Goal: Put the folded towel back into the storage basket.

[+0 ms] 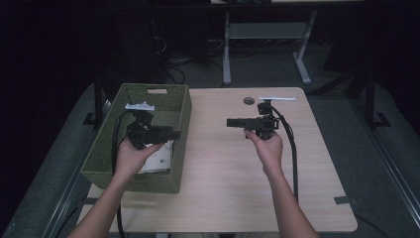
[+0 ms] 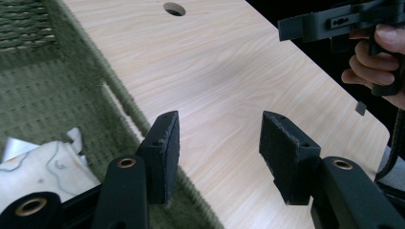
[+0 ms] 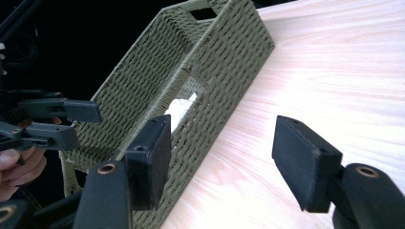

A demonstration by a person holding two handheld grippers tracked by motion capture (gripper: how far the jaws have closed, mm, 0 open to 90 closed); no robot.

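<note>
The left gripper (image 1: 171, 134) is hovering over the green woven basket (image 1: 106, 148), jaws wide and holding nothing; the right gripper (image 1: 233, 122) is hanging above the bare wooden table (image 1: 223, 163), jaws equally wide. White crumpled paper (image 2: 33, 164) is lying in the basket; the left gripper view is showing its scribbled marks, while the right gripper view is glimpsing it through the basket's handle slot.

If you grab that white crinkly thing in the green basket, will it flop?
Probably yes. The white crumpled sheet with grey markings looks thin and creased, so it would likely sag and bend from the left claw. It seems light for its size. Lying flat on the bottom of the green woven basket, it may be hard to pinch without sliding.
</note>
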